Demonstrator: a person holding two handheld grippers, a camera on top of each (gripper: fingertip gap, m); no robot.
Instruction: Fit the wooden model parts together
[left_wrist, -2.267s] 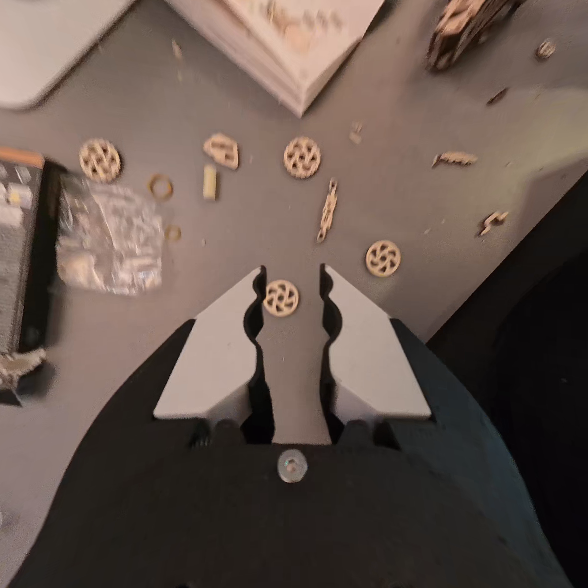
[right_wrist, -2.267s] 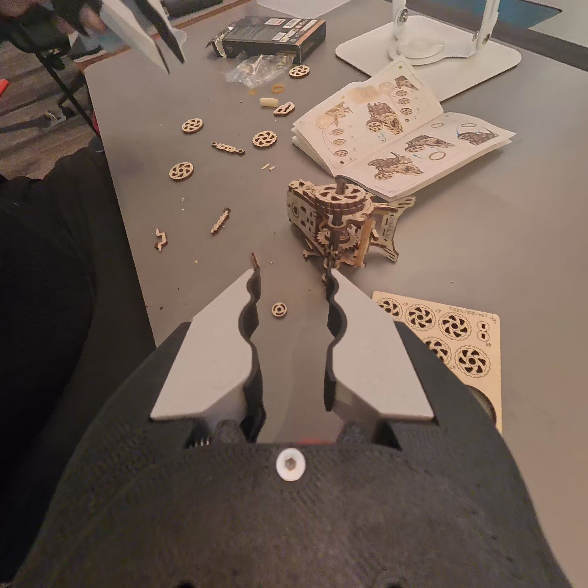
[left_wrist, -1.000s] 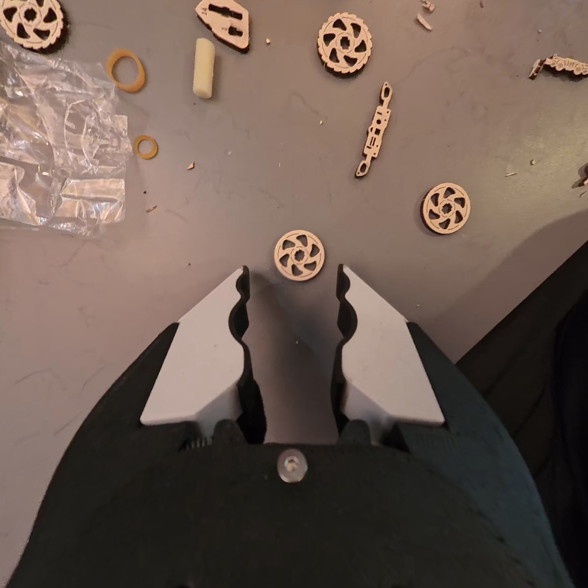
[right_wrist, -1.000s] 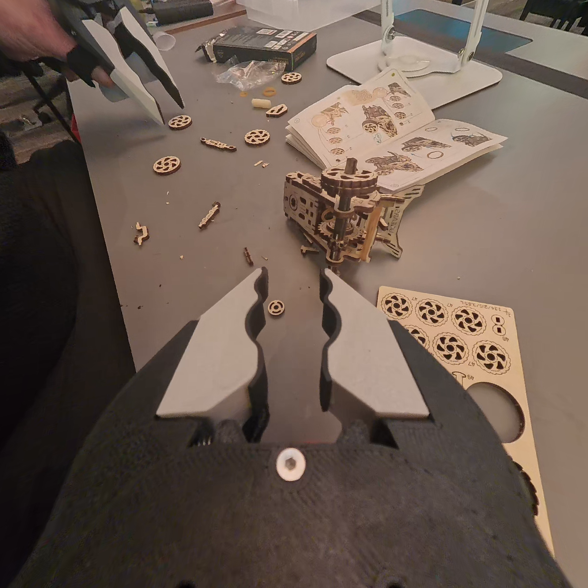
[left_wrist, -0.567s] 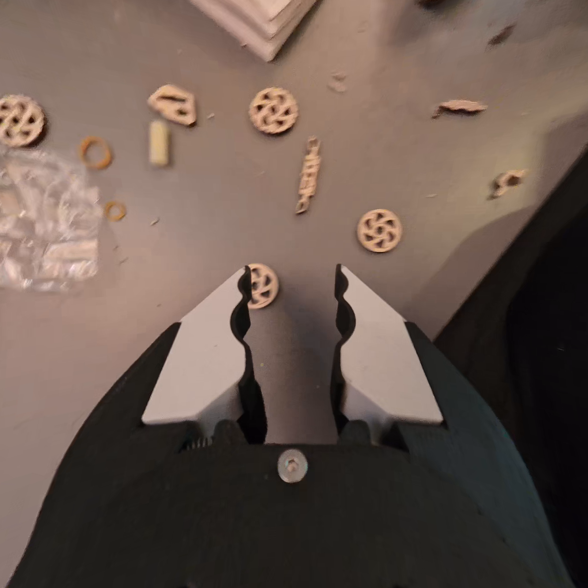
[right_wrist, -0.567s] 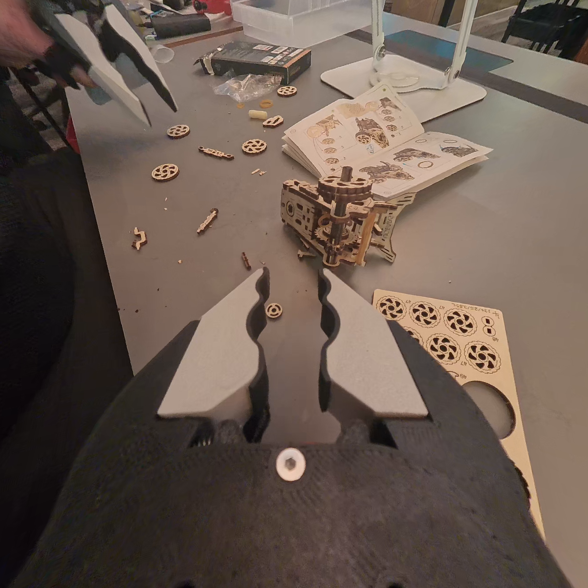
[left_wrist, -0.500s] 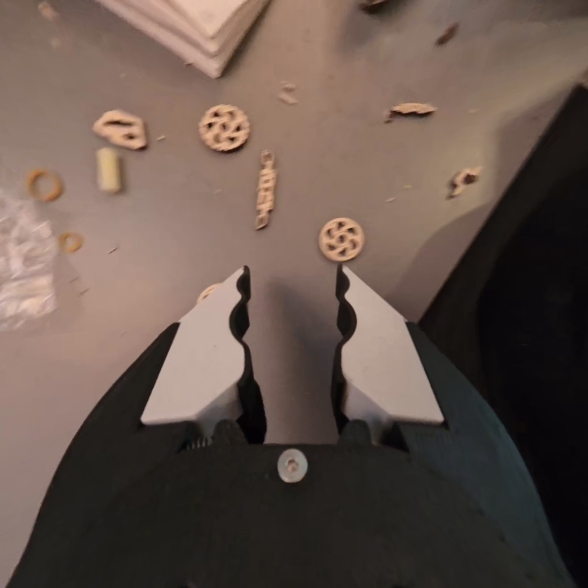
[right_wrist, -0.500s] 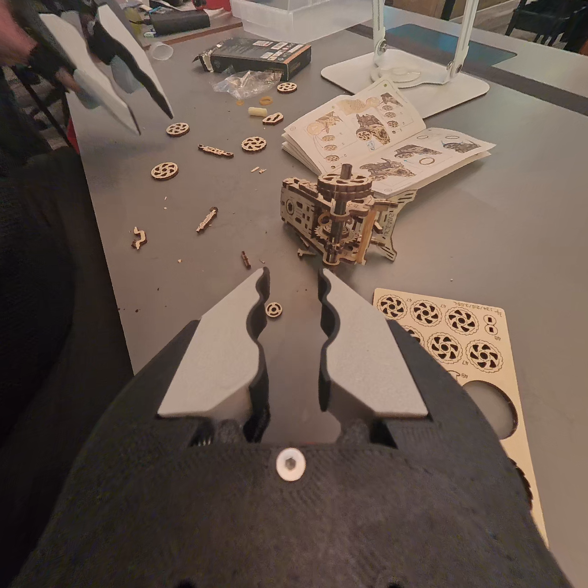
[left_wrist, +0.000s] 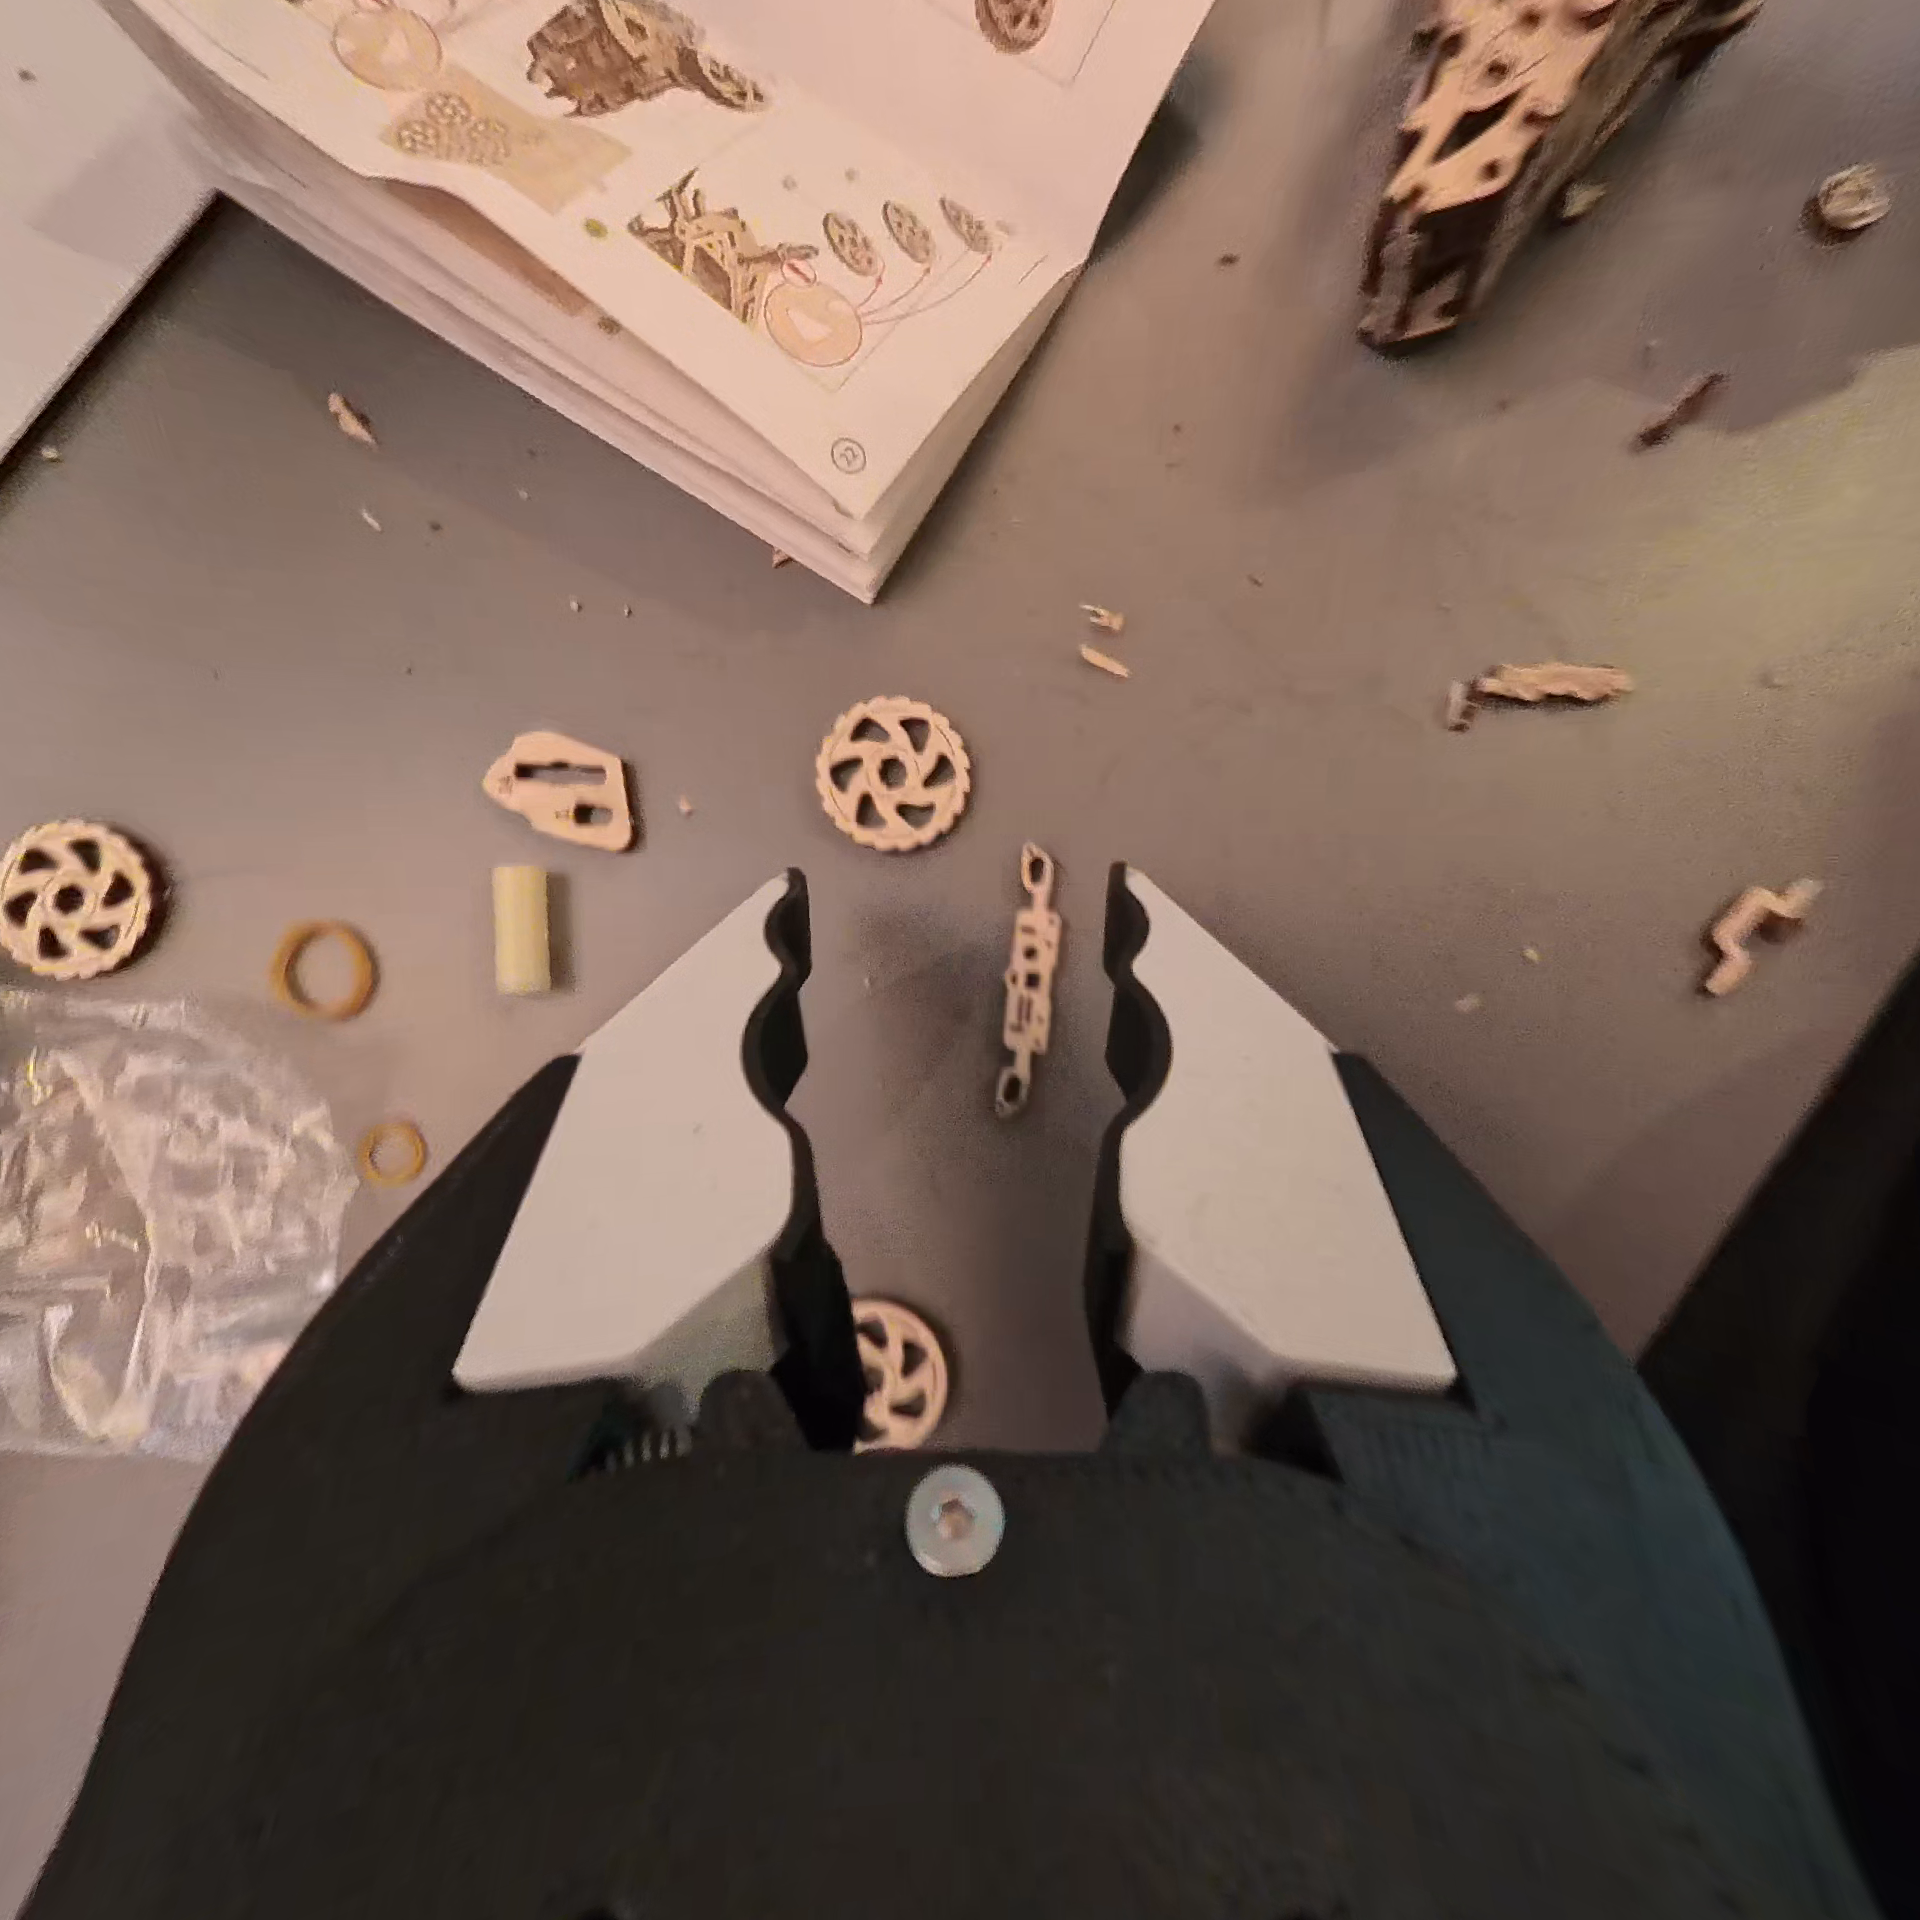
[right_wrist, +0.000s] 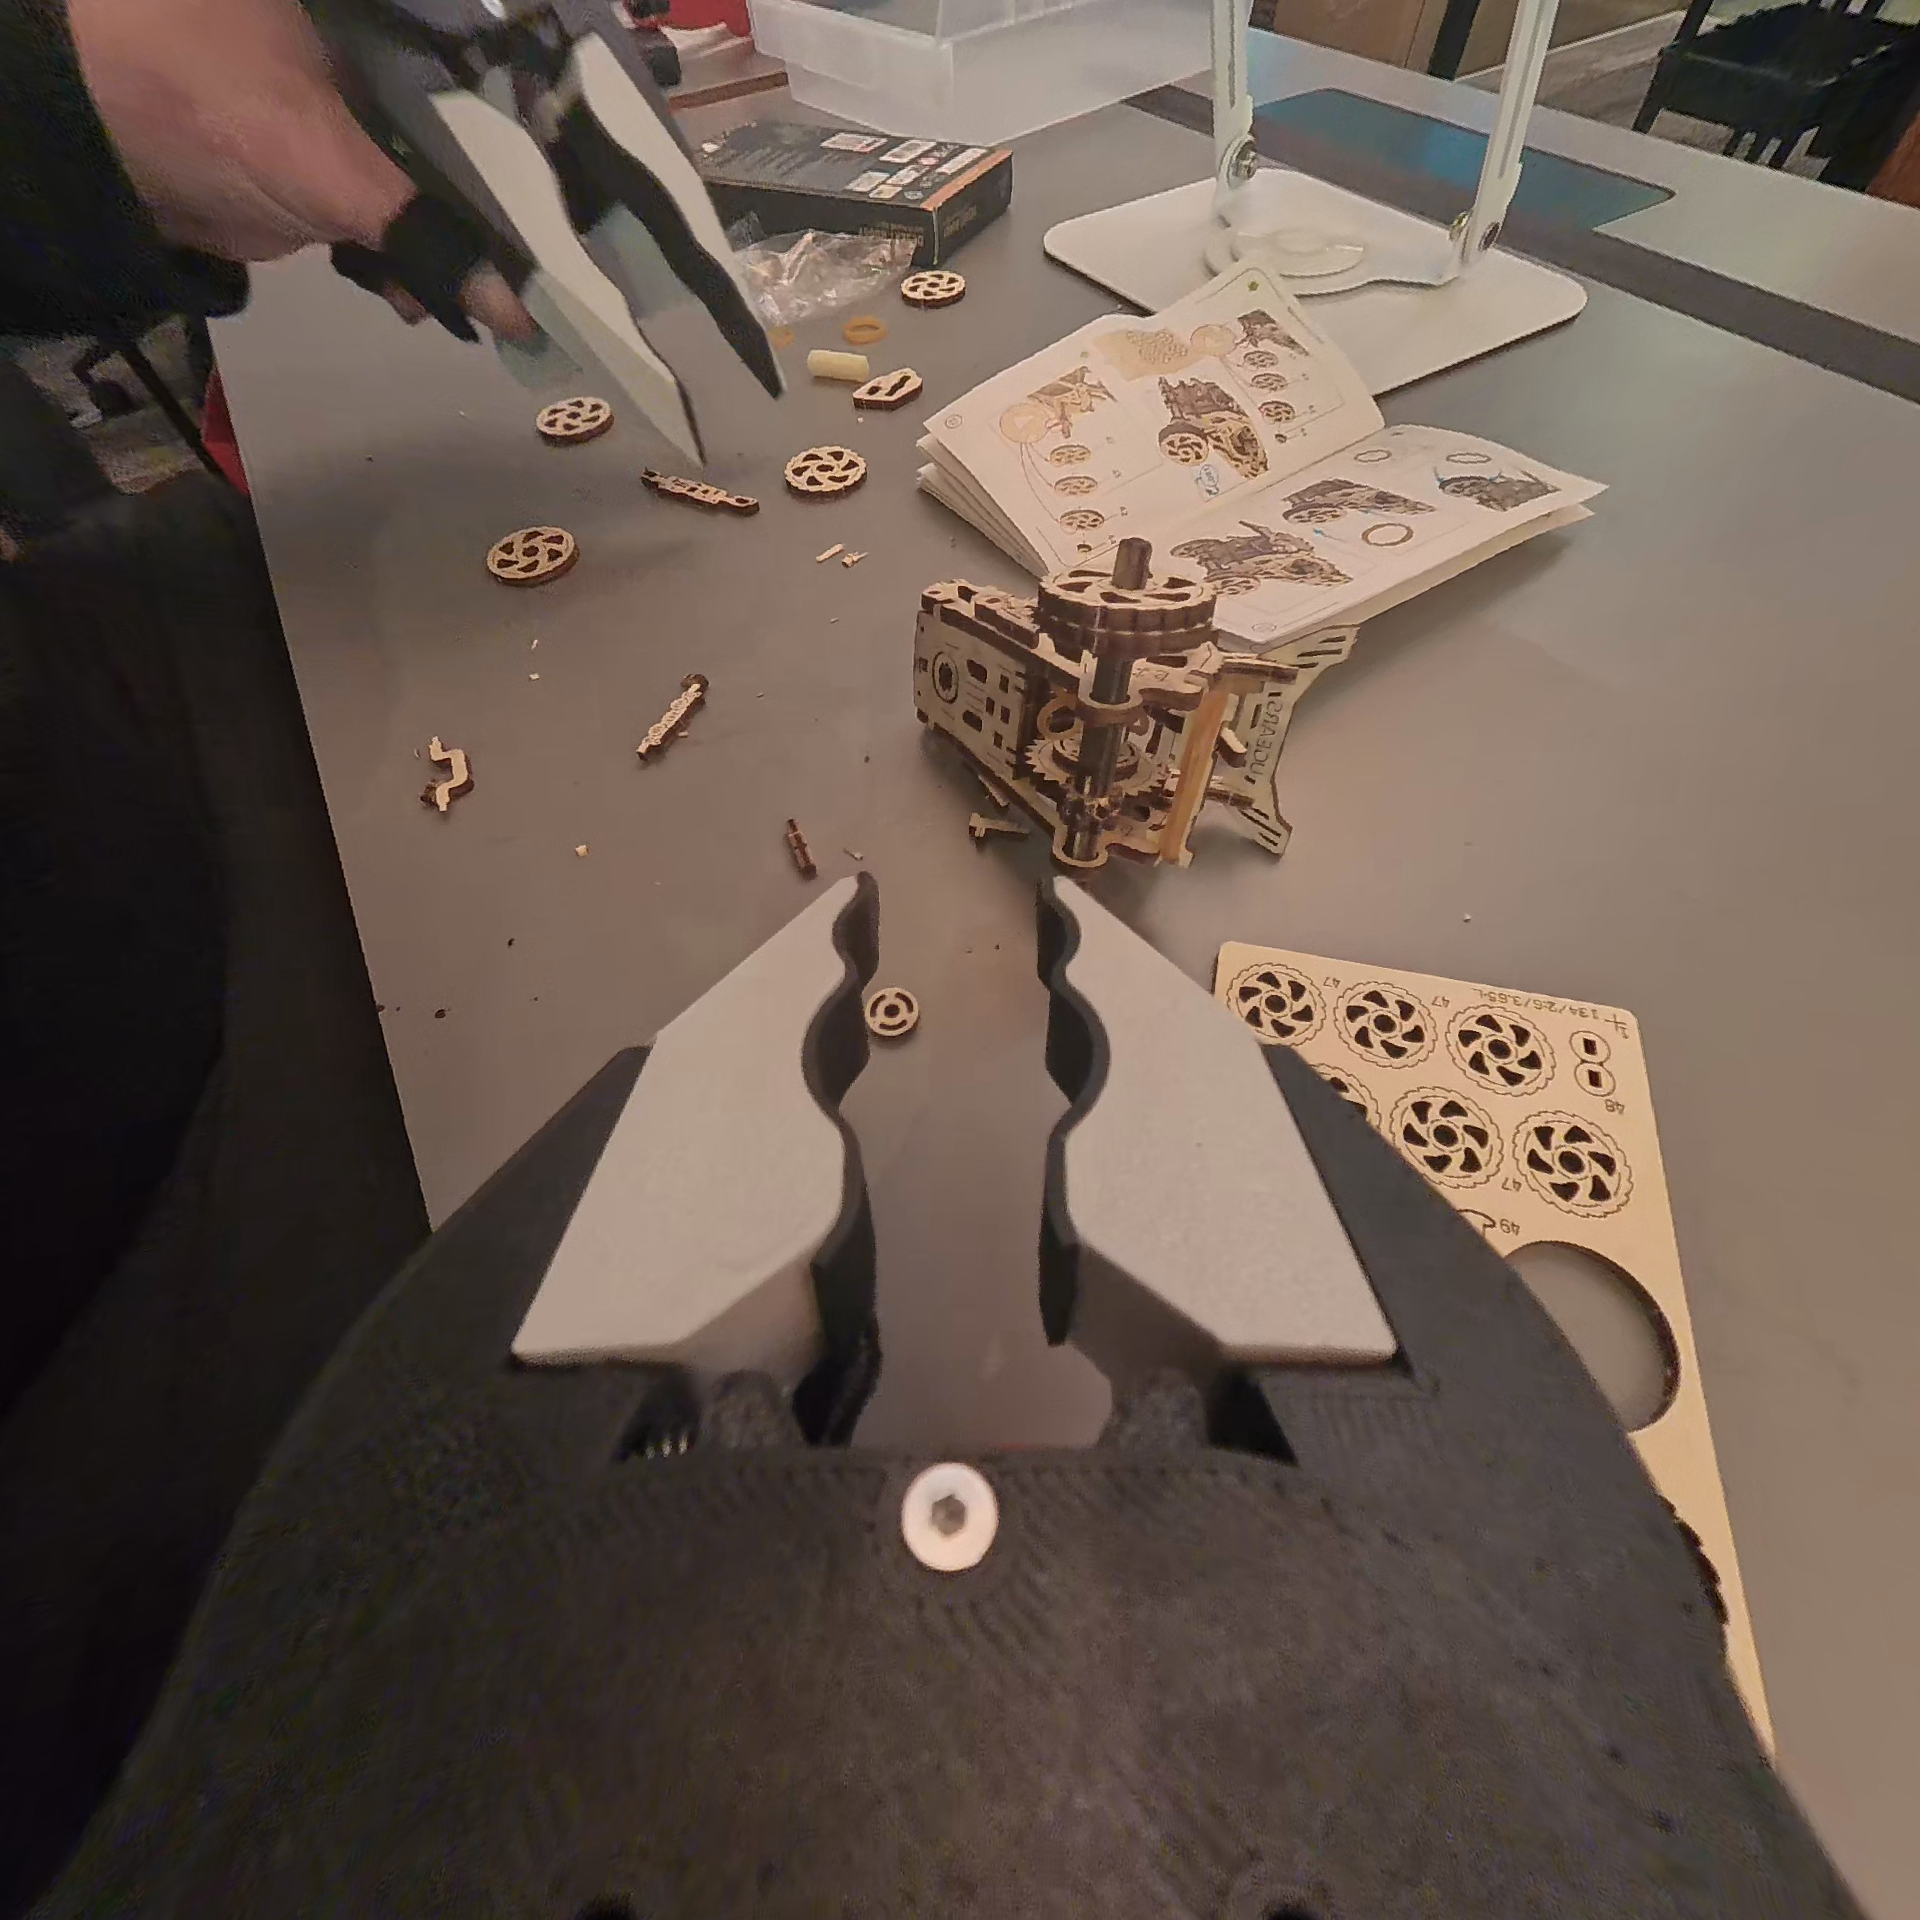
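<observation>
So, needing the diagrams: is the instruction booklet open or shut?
Open: the instruction booklet lies spread on the table, illustrated pages facing up.

— Left gripper (left_wrist: 951, 883)? Tilted down toward 12 o'clock, jaws spread, nothing between the fingers.
— Right gripper (right_wrist: 951, 894)? Angled forward, gap narrower, likewise empty. At 11 o'clock, a bare hand (right_wrist: 239, 156) gripping the left one.
</observation>
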